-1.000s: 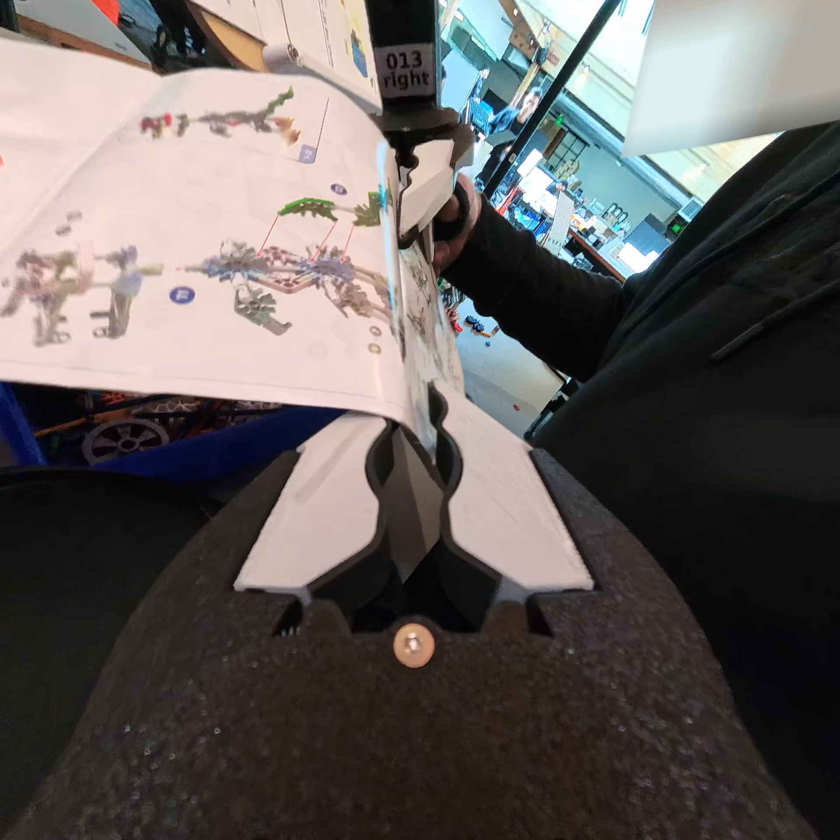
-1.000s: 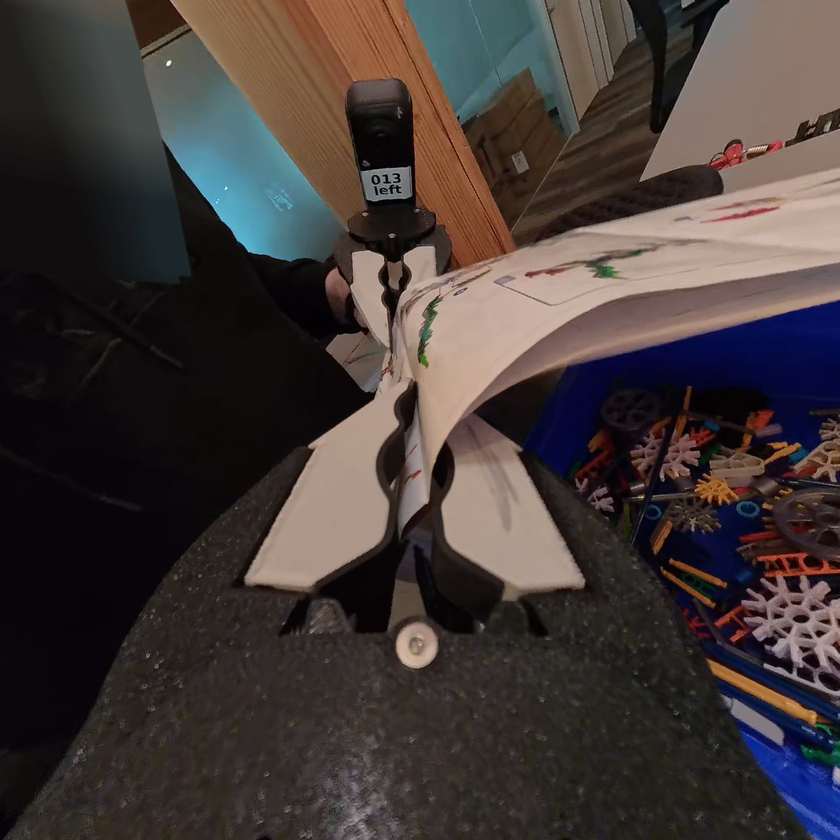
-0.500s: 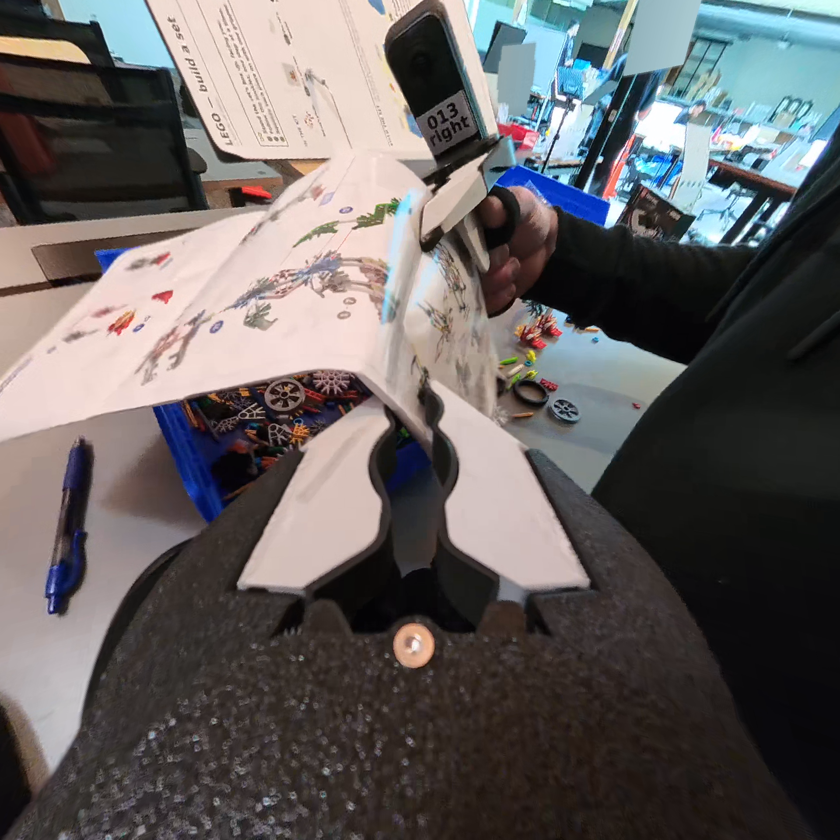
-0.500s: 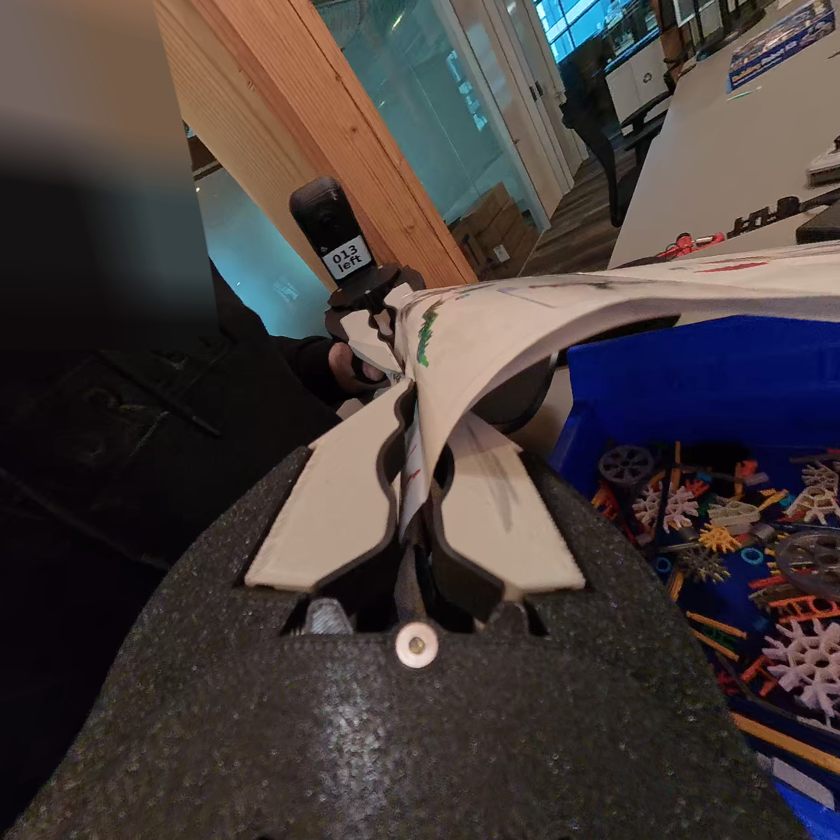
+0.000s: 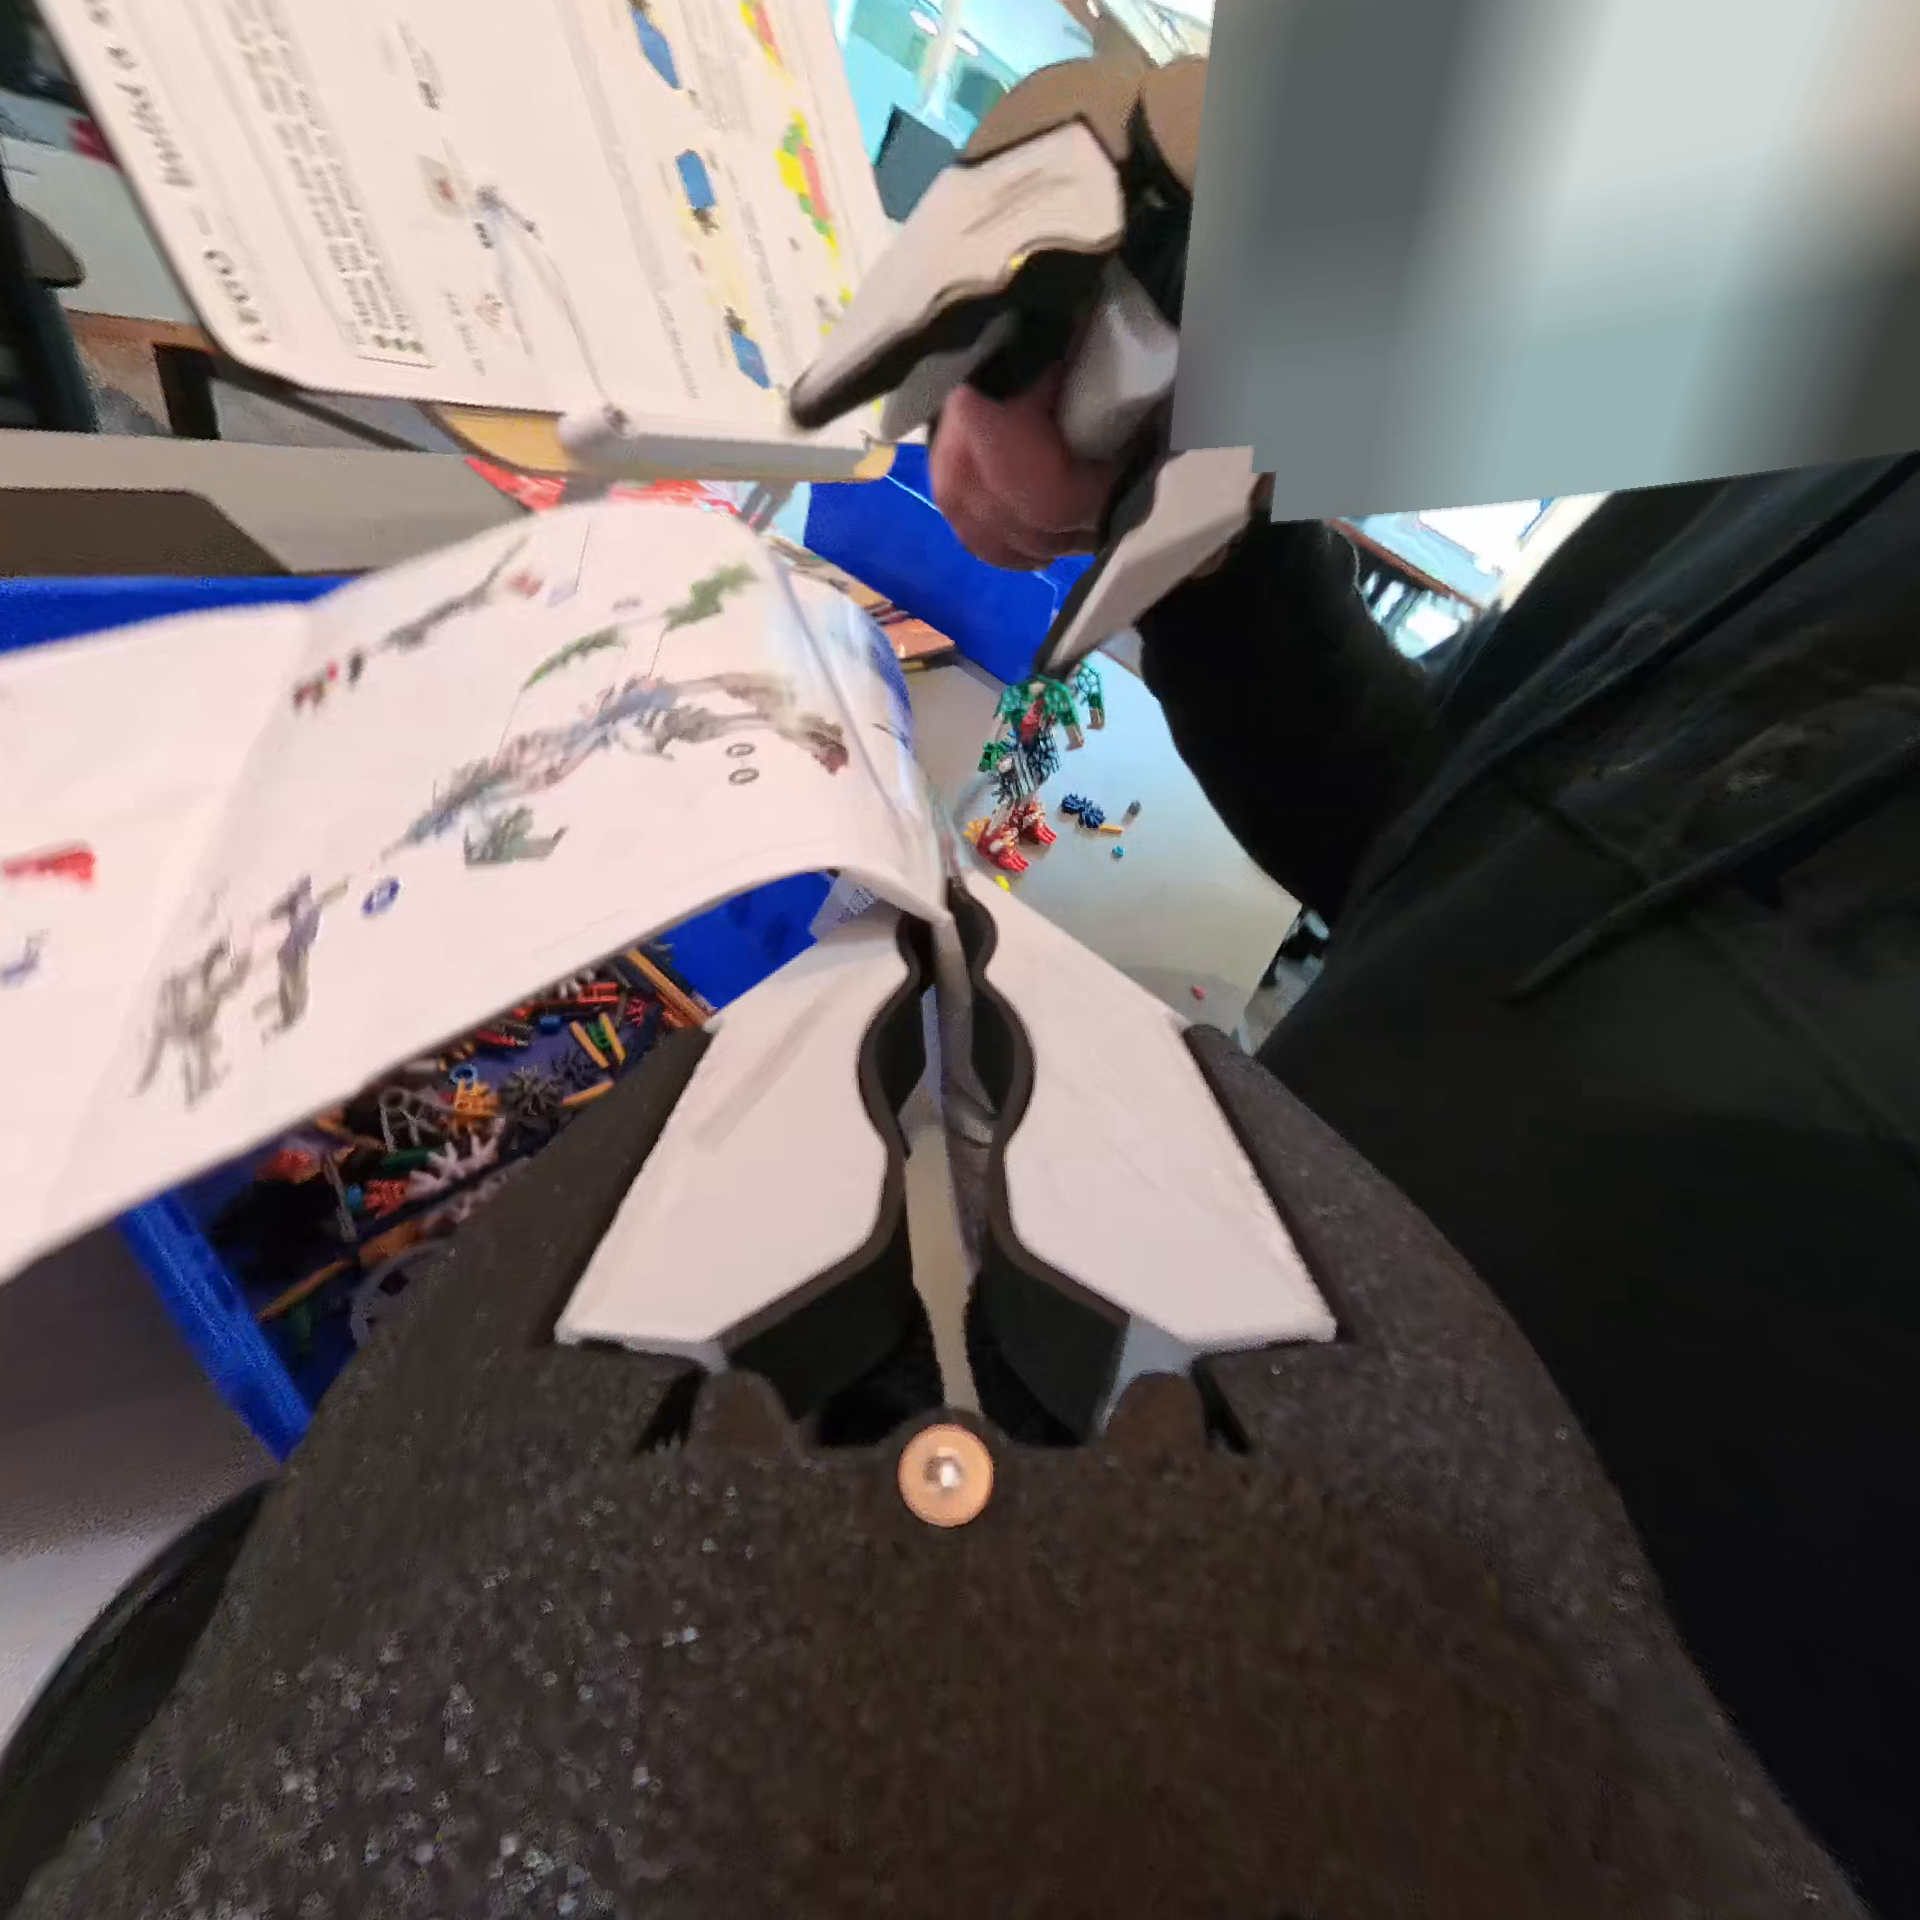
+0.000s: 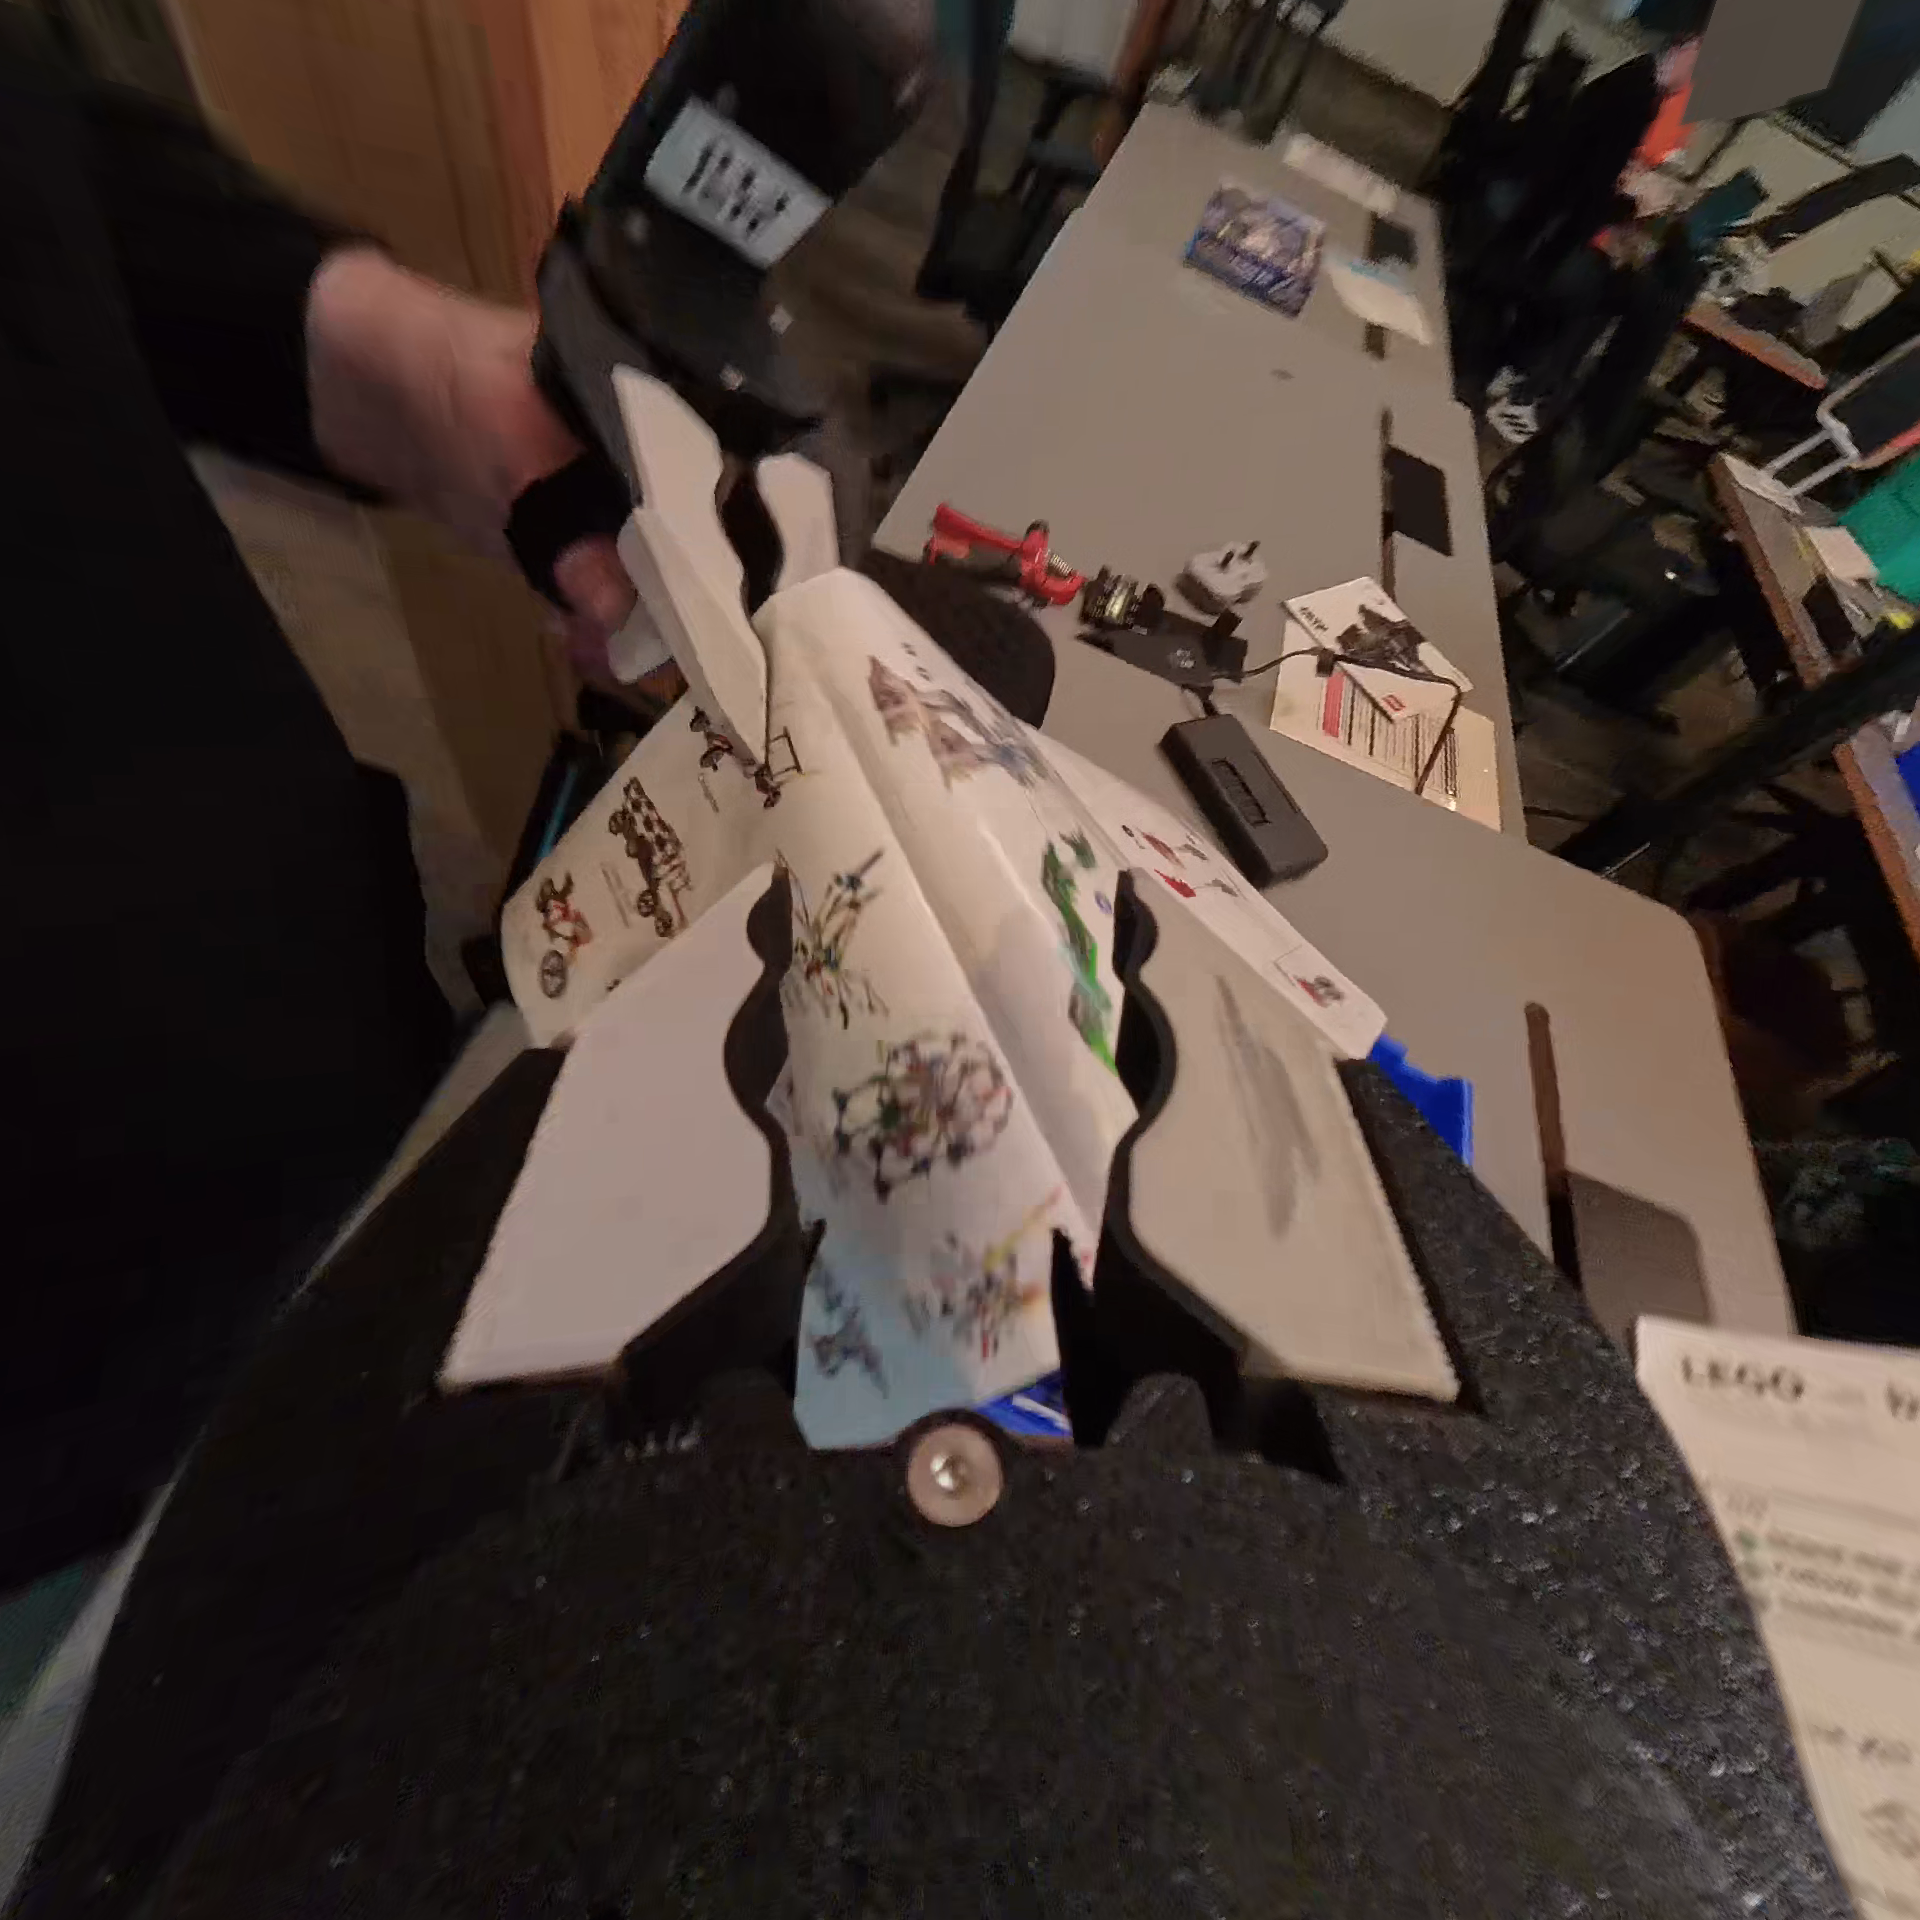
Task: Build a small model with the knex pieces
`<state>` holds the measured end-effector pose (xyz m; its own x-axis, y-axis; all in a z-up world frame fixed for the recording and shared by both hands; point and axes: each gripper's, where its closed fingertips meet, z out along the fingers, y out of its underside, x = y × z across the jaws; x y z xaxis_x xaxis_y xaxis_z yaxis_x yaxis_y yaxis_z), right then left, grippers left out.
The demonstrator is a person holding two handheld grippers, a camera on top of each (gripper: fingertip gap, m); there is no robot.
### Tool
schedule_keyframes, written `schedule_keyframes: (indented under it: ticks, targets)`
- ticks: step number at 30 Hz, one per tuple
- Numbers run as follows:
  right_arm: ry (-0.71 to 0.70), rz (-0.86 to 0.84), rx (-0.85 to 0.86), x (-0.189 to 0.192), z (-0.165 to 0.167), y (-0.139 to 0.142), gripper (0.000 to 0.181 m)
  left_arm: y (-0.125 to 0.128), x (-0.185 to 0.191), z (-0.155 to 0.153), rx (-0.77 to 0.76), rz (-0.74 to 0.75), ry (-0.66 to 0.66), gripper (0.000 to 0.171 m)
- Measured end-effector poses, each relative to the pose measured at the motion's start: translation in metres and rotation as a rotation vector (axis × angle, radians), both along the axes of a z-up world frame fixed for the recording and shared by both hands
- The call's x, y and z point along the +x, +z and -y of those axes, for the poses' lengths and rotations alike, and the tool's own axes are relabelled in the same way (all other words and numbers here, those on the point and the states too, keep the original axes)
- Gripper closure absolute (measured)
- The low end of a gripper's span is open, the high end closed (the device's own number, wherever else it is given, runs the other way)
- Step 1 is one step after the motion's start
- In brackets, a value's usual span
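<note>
A white instruction sheet (image 5: 416,831) printed with coloured model pictures hangs over a blue bin (image 5: 208,1299). My left gripper (image 5: 951,920) is shut on the sheet's near edge, and the sheet bends away to the left. In the right wrist view the left gripper (image 6: 774,644) pinches the folded sheet (image 6: 935,1039) at its top. My right gripper (image 6: 951,883) is open wide, and the sheet shows loose between its fingers. In the left wrist view the right gripper (image 5: 925,530) is open, up beyond the sheet's far edge.
The blue bin holds several small construction pieces (image 5: 468,1112). A printed card (image 5: 468,208) stands behind it. A small toy model (image 5: 1029,769) is on the grey table (image 6: 1143,416), with a black adapter (image 6: 1242,800), a red clamp (image 6: 997,551) and a booklet (image 6: 1382,707). One gripper's finger ends stand about 7 centimetres off the other's. The printed card (image 5: 468,208) is closer to my right gripper, around 30 centimetres from its tips; the left tips are 40 centimetres off.
My right gripper has opened and let go of the sheet, and it has swung up. My left gripper still holds the sheet, which now droops lower over the bin.
</note>
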<state>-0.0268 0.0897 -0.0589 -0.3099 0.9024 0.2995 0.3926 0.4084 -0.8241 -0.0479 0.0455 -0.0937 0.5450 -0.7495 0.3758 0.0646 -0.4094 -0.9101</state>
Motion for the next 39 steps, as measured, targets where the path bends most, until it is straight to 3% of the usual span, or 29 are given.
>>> schedule_keyframes:
  ticks: [3,6,12,17,22,25,26,29,33,39]
  targets:
    - [0.086,0.149,0.143,-0.017,0.011,-0.03,0.114,0.006,0.011,0.001,0.059,-0.094,-0.067,0.171]
    - [0.171,0.237,0.138,-0.019,0.02,-0.048,0.117,0.006,0.014,0.0,0.126,-0.226,-0.104,0.171]
    - [0.253,0.244,0.049,-0.018,0.033,-0.046,0.154,0.016,0.011,0.0,0.238,-0.363,-0.144,0.171]
    - [0.192,0.239,0.07,-0.021,0.026,-0.045,0.176,0.015,0.002,-0.009,0.27,-0.476,-0.073,0.171]
    - [0.094,0.24,0.055,-0.019,0.007,-0.041,0.179,0.034,-0.026,-0.024,0.347,-0.52,0.131,0.155]
    - [0.069,0.22,0.021,-0.017,0.001,-0.035,0.179,0.048,-0.04,-0.033,0.418,-0.576,0.24,0.131]
    - [0.066,0.214,0.012,-0.017,0.001,-0.033,0.179,0.049,-0.041,-0.037,0.427,-0.598,0.252,0.122]
    - [0.057,0.194,-0.024,-0.018,0.0,-0.028,0.179,0.044,-0.03,-0.04,0.417,-0.624,0.184,0.119]
    - [0.054,0.191,-0.055,-0.018,0.001,-0.026,0.178,0.032,-0.022,-0.046,0.409,-0.706,0.126,0.142]
    - [-0.018,0.118,-0.14,-0.017,-0.009,-0.015,0.165,0.036,-0.016,-0.044,0.377,-0.651,0.055,0.166]
